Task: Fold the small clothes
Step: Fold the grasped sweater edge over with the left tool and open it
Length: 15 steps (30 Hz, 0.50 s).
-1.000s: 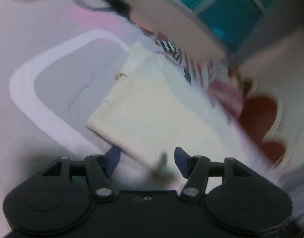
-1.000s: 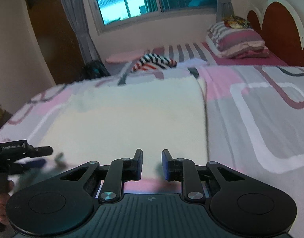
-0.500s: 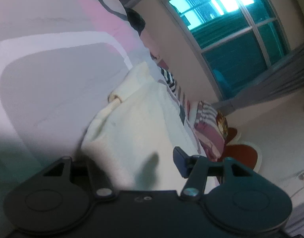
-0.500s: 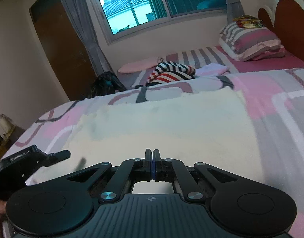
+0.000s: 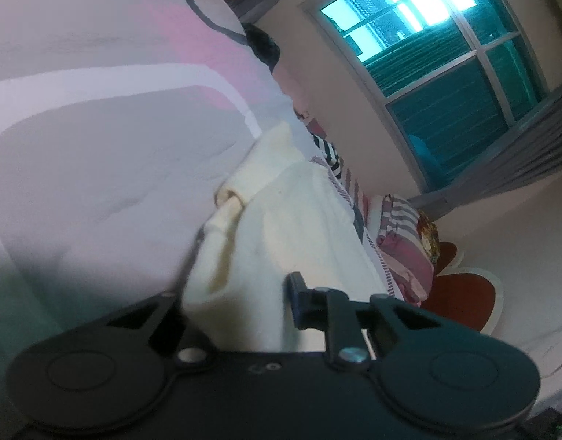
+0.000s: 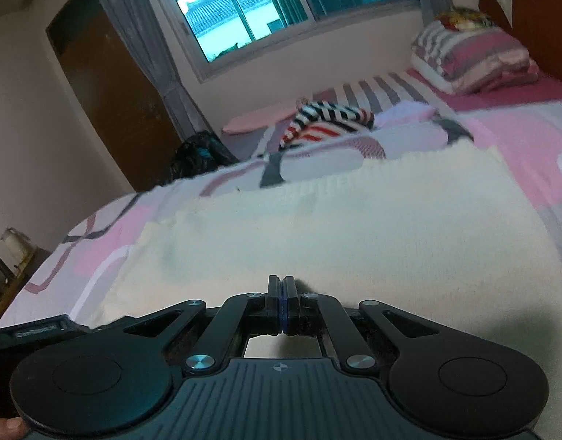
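My left tongs [image 5: 240,293] have just been closing and pinch the cream cloth [image 5: 302,227] on the bed [image 5: 97,139]. My right tongs [image 6: 282,293] are closed at its near edge.

Daylight is admitted through the window [image 6: 240,11], which is blown out to cyan-white glare in the left wrist view. The room is otherwise dimly lit, with a pink cast. Straight lines are bent by fisheye distortion towards the edges. Motion blur softens the cream cloth [image 5: 281,220].
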Each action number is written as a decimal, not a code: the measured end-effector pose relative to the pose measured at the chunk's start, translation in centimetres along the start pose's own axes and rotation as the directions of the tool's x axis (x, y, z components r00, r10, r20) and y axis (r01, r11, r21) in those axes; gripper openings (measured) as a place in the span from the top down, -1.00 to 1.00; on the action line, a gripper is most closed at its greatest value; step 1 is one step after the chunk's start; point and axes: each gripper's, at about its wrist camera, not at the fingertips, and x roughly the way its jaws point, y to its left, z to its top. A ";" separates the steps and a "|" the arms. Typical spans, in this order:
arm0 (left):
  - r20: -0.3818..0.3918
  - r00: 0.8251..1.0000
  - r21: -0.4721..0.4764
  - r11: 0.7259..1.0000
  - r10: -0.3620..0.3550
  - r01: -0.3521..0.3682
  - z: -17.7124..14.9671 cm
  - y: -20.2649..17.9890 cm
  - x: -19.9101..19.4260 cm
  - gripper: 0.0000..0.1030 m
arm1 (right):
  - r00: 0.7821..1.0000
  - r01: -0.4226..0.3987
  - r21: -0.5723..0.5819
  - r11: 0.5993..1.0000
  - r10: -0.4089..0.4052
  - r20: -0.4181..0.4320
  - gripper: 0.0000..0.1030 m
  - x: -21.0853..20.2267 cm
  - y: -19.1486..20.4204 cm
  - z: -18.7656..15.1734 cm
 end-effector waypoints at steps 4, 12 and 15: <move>0.005 1.000 0.024 1.000 0.008 -0.008 0.1 -0.6 -0.2 0.84 | 1.000 -0.018 0.065 0.998 0.019 -0.012 1.00 0.6 -1.2 -0.2; -0.027 1.000 0.201 0.979 0.004 0.001 0.8 -5.6 -1.1 0.86 | 0.998 -0.037 0.181 0.983 0.026 0.059 1.00 -1.9 -3.3 1.1; -0.037 0.999 0.322 0.946 -0.003 0.015 0.1 -9.0 -1.4 0.86 | 0.986 -0.054 0.266 0.963 0.009 0.169 1.00 -5.5 -6.2 1.8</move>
